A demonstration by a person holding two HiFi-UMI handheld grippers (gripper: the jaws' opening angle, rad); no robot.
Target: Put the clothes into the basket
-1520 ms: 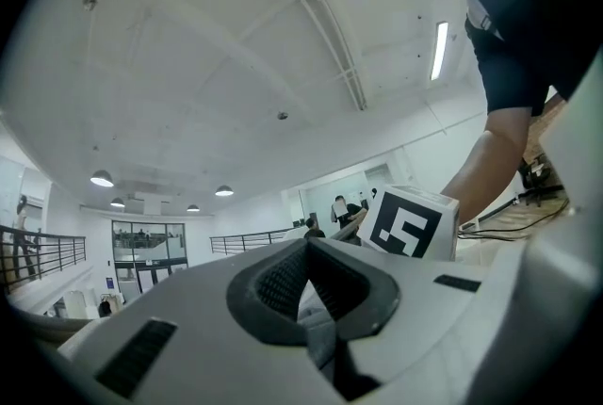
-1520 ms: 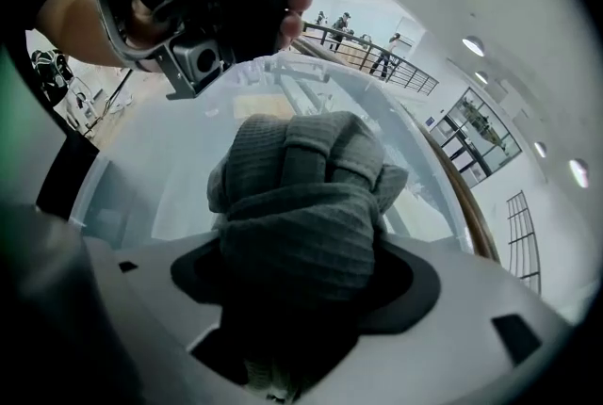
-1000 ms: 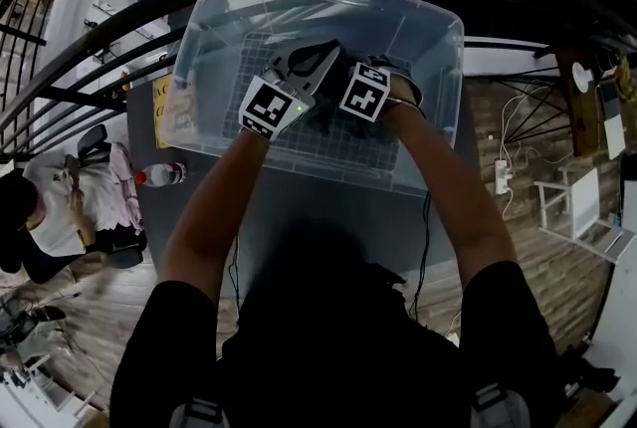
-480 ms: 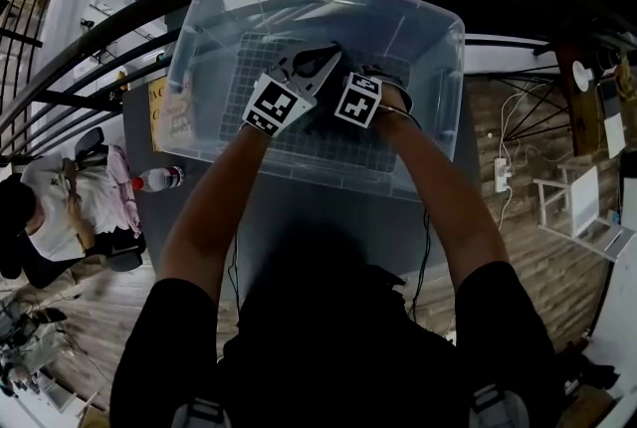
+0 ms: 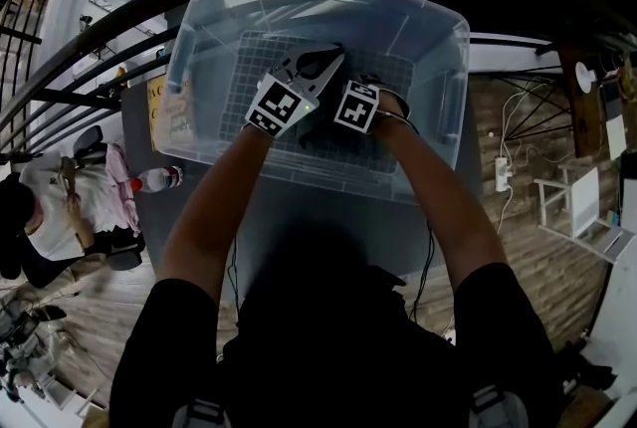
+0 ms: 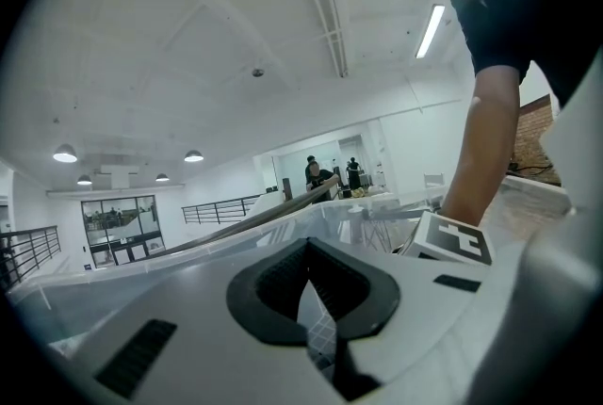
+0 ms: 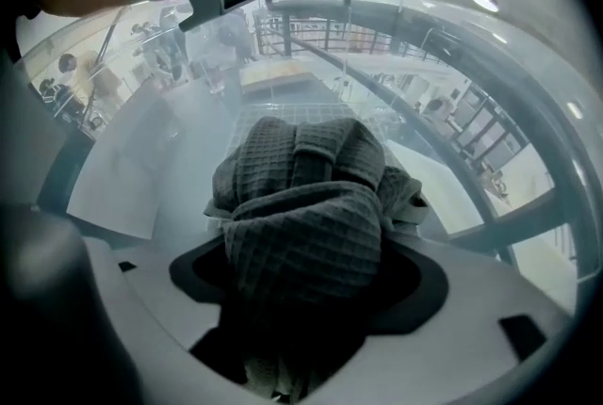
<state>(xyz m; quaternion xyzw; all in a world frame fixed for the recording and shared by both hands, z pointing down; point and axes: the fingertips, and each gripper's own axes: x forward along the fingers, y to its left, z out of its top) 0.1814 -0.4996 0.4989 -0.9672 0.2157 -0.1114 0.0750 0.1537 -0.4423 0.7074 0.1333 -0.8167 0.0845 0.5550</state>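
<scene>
A clear plastic bin (image 5: 438, 18) stands on a dark table (image 5: 299, 217), and both grippers are down inside it, side by side. My right gripper (image 7: 301, 254) is shut on a bunched grey waffle-weave cloth (image 7: 306, 191), which fills the gap between its widely spread jaws and bulges out over the bin's gridded floor. In the head view the right gripper (image 5: 348, 90) covers most of the cloth. My left gripper (image 5: 333, 56) lies just left of it, tilted upward. The left gripper (image 6: 311, 281) has nothing between its jaws, only a thin slit showing the grid floor.
A water bottle (image 5: 154, 179) lies on the table left of the bin. A yellow sheet (image 5: 174, 112) shows through the bin's left wall. A curved dark railing (image 5: 100, 28) runs behind. A seated person (image 5: 50, 207) is far left. A power strip (image 5: 501, 175) lies on the wooden floor.
Both grippers stay inside the bin. The right gripper has slid slightly toward me and to the left, closer to the left one. The left gripper has barely shifted.
</scene>
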